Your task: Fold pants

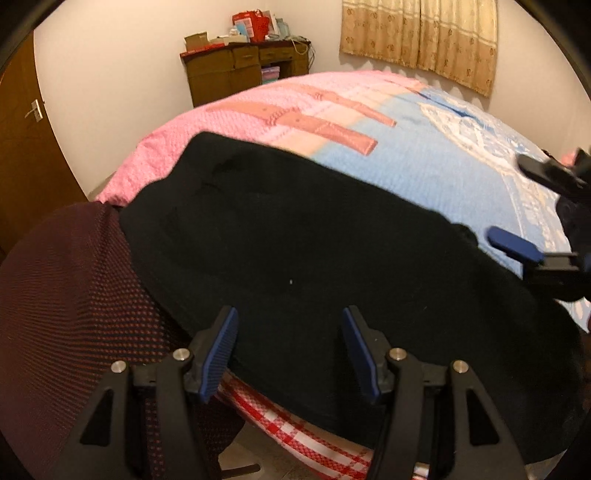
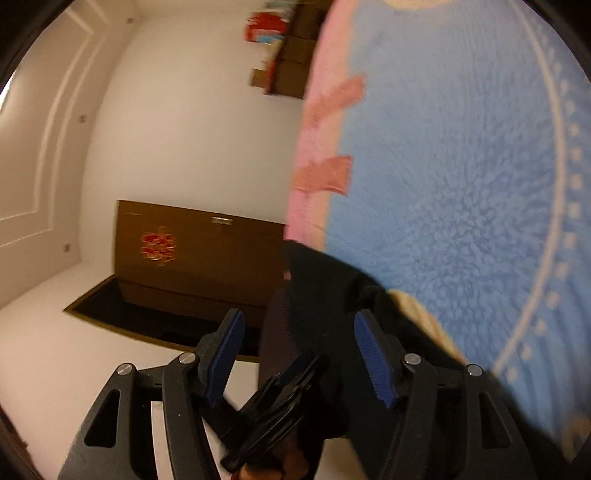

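A: So which step of the fold is in hand?

B: My reading is a re-grip between folds. The black pants [image 1: 295, 240] lie in a broad dark band across the near part of the bed [image 1: 424, 166], on its pink and blue blanket [image 1: 236, 118], with the near edge hanging over the bed's side above a red checked sheet [image 1: 306, 432].

A: And the 2 tools?

B: The left hand-held gripper [image 1: 290, 350] hovers over that near edge with its jaws apart, cloth showing between them but nothing pinched. The right hand-held gripper [image 2: 299, 354] also has its jaws apart and holds nothing; in the left view it sits at the far right, by the right end of the pants.

A: Next move?

B: Judging from this, each needs to settle on an edge of the cloth, close on it, then lift and carry it over together so the layers stay even. The dark fabric hides seams, so picking the true edge is the hard part.

A: Any containers?

B: A brown wooden cabinet [image 1: 240, 70] stands against the far wall with boxes and a red bag [image 1: 258, 26] piled on top; what its drawers hold I cannot tell.
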Tool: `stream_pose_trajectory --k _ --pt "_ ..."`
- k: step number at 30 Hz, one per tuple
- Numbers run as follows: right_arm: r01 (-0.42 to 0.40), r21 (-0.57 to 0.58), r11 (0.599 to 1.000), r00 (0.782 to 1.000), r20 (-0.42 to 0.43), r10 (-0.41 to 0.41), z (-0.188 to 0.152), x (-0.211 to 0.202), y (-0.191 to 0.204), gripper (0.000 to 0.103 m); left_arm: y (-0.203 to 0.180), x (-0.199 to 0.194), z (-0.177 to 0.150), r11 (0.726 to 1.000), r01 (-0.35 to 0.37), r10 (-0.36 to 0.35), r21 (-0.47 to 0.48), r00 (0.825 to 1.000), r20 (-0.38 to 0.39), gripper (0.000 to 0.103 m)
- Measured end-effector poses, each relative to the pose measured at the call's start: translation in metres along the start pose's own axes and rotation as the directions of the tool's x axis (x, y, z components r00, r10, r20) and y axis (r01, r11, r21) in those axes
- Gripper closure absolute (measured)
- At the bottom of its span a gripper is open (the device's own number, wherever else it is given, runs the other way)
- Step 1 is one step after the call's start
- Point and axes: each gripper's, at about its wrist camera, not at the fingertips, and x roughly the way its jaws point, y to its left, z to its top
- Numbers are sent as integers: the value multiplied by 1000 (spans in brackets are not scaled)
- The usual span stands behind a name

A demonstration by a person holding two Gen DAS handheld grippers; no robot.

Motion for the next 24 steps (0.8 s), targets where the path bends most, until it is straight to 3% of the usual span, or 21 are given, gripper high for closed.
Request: stream_pose_trajectory --k 3,8,12,15,21,24 --pt "39 -9 999 999 -19 -39 8 17 2 39 1 11 -5 1000 19 -20 -20 999 -37 42" --pt "124 12 992 988 -91 -122 6 28 4 39 0 11 -7 1000 16 -16 -15 1000 -25 40" --pt "228 -29 973 960 -158 -229 8 49 9 39 -2 11 -6 1000 15 -15 -18 1000 -23 39" --pt "225 -46 973 953 -199 -230 12 70 12 39 -1 12 -5 999 22 -23 -27 999 -27 39" --pt "180 -47 983 974 -129 -185 26 73 13 39 4 12 -5 999 30 -32 -41 999 -30 39" --pt "224 -165 960 970 -61 -237 33 69 28 39 6 13 -6 999 24 -25 -35 999 -29 37"
